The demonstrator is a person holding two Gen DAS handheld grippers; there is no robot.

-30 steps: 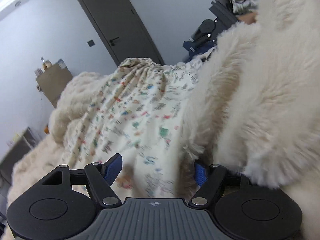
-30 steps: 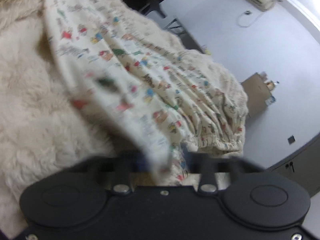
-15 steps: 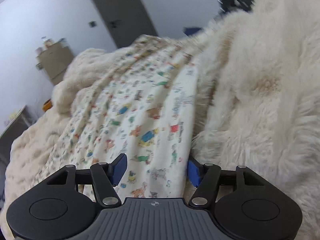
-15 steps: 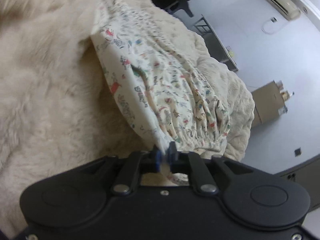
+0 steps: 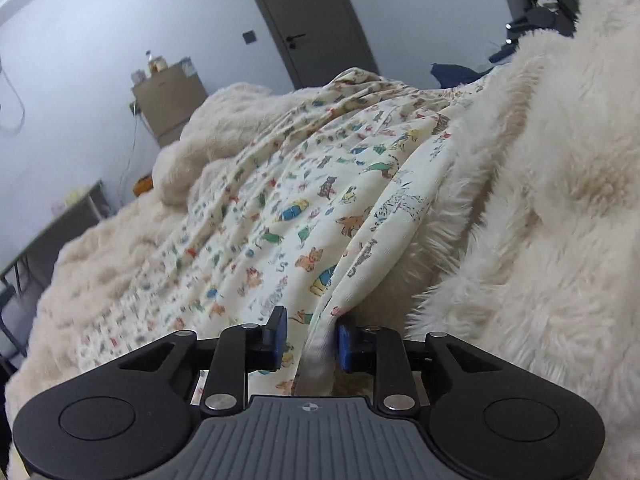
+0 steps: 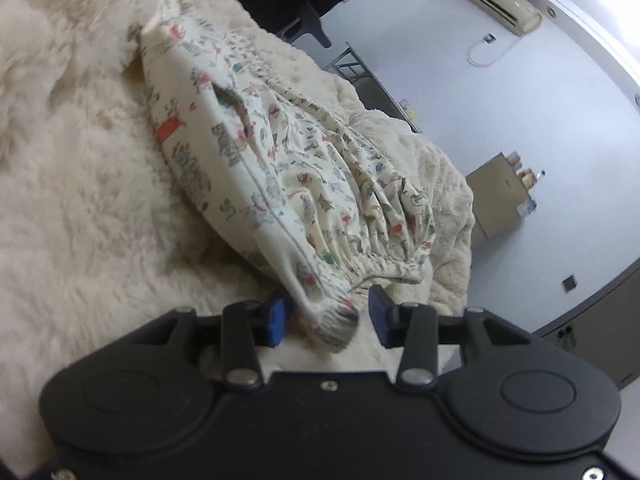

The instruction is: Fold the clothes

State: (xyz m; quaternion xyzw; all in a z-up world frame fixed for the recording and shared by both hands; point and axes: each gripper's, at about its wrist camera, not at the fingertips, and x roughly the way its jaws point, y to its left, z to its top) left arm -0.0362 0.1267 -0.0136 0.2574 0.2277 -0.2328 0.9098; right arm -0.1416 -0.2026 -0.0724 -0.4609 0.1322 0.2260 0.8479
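Pale walls and a grey door (image 5: 312,20) back a bed spread with a shaggy cream blanket (image 5: 560,208). Left hand-held gripper (image 5: 311,338): its jaws have just been closing, a bunched fabric edge between them against the pad at 3 o'clock, a gap at the other. Right hand-held gripper (image 6: 329,316): jaws just been opening, the gathered waistband corner loose between them. Outward toward 12 o'clock, the cartoon-print garment (image 5: 304,208) lies across the blanket. A cardboard box (image 5: 170,104) stands at 10 o'clock.
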